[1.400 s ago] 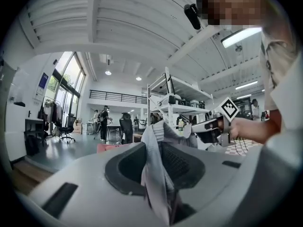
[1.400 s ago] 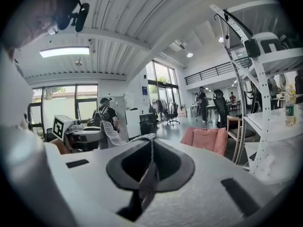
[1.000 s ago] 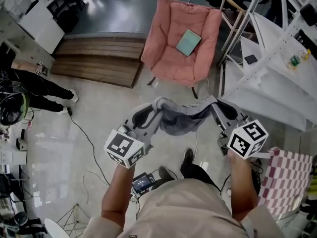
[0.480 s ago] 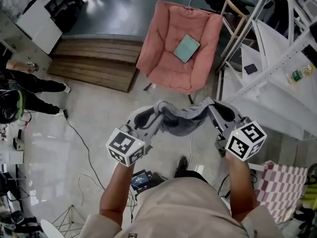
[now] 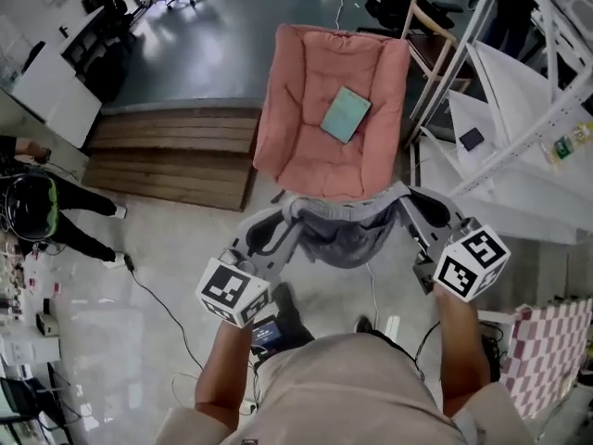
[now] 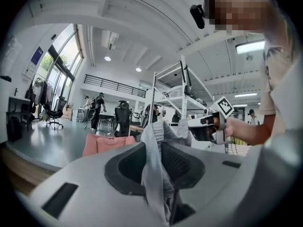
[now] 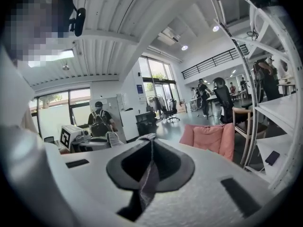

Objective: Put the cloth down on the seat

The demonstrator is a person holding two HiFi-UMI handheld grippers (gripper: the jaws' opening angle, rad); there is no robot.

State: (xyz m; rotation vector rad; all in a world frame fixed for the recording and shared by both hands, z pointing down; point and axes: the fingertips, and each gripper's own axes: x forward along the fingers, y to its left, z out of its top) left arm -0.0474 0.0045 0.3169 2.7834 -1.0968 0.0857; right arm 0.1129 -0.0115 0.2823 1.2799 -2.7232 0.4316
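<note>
Head view: a grey cloth (image 5: 335, 236) hangs stretched between the left gripper (image 5: 295, 206) and the right gripper (image 5: 401, 197), in the air just in front of the pink armchair (image 5: 306, 146). The cloth covers the seat's front edge and both sets of jaw tips. A teal pad (image 5: 346, 114) lies on the seat. The person's legs are mostly hidden under the torso.

Left gripper view: the jaws are clamped on a thick bunch of cloth. Its lower end is lost in the dark gap.

Right gripper view: the jaws are pressed together on a thin strip of cloth. The armchair's base is cut off behind the gripper body.
</note>
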